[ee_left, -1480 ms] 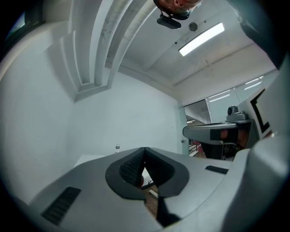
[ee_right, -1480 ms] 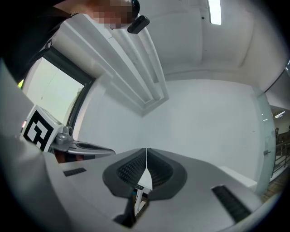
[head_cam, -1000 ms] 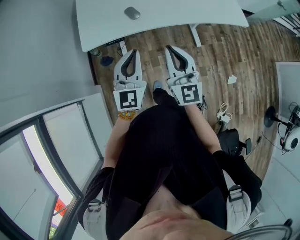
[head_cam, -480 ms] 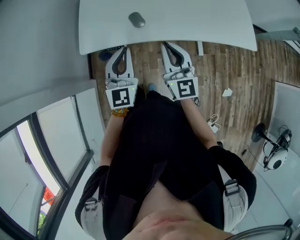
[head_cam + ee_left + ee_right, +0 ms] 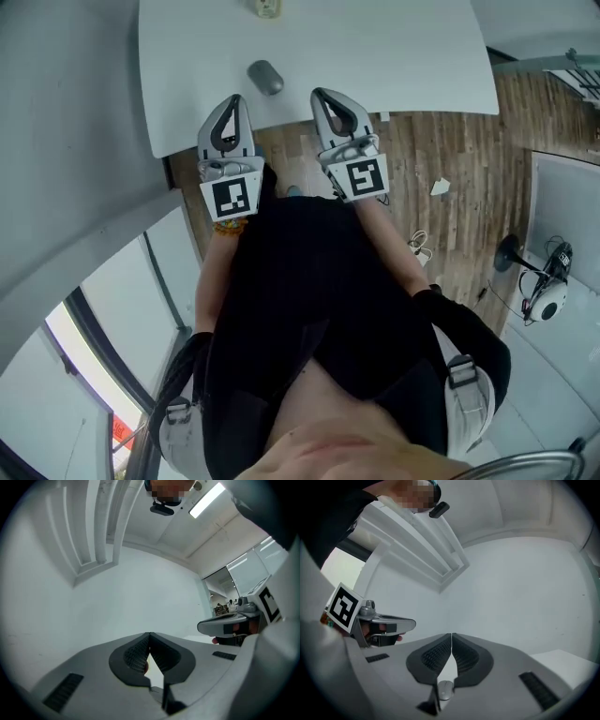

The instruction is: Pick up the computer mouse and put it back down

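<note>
The grey computer mouse [image 5: 265, 77] lies on the white table [image 5: 403, 56] near its front edge. In the right gripper view the mouse [image 5: 444, 689] shows small through the gap below the jaws. My left gripper [image 5: 232, 97] is over the table's edge, just left of and short of the mouse, jaws shut and empty. My right gripper [image 5: 320, 93] is level with it on the mouse's right, also shut with nothing in it. The tips of each meet in their own views, left gripper [image 5: 149, 634] and right gripper [image 5: 451, 634]. Neither touches the mouse.
A small pale object [image 5: 266, 7] sits at the table's far side. Wooden floor [image 5: 450, 159] lies to the right with a paper scrap [image 5: 439, 187], cables [image 5: 419, 246] and a headset on a stand [image 5: 544, 292]. A grey wall and glass partition [image 5: 112, 309] are to the left.
Both grippers have moved forward together from over the floor to the table's front edge. The table and mouse have come closer, and the mouse now lies between the two tips.
</note>
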